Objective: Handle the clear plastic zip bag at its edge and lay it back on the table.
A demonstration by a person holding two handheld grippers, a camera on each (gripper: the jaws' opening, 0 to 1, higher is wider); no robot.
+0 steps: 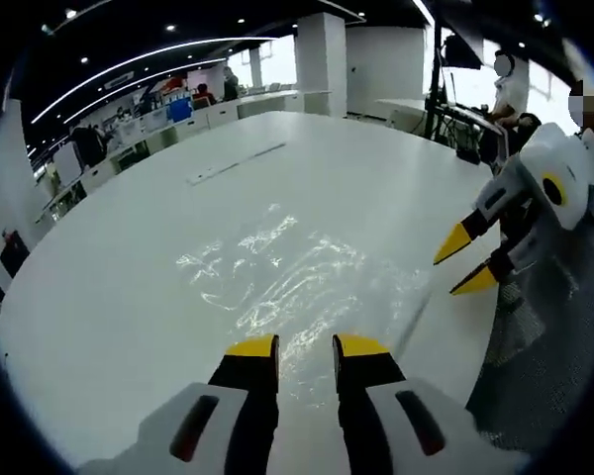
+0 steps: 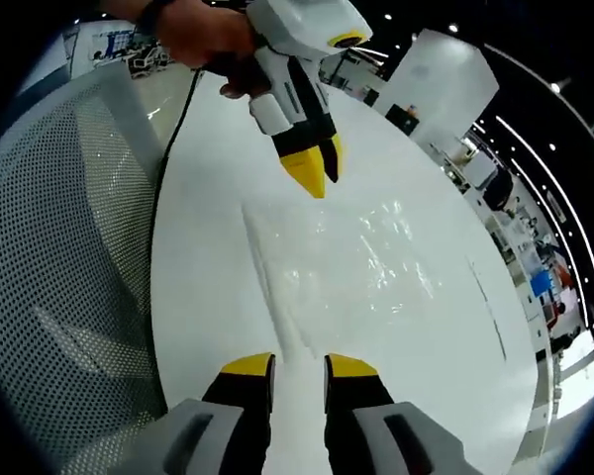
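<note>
The clear plastic zip bag lies flat on the white table, its wrinkles catching the light. My left gripper is open just short of the bag's near edge, with nothing between its fingers. My right gripper comes in from the right, open, its yellow tips above the table beside the bag's right edge. In the right gripper view the bag spreads ahead of my right gripper, whose jaws stand near the bag's long straight edge. My left gripper, held by a hand, hangs over the bag's far side.
A mesh-backed chair stands against the table's edge beside my right gripper; the chair also shows low on the right. A thin strip lies farther along the table. Desks and people are in the background.
</note>
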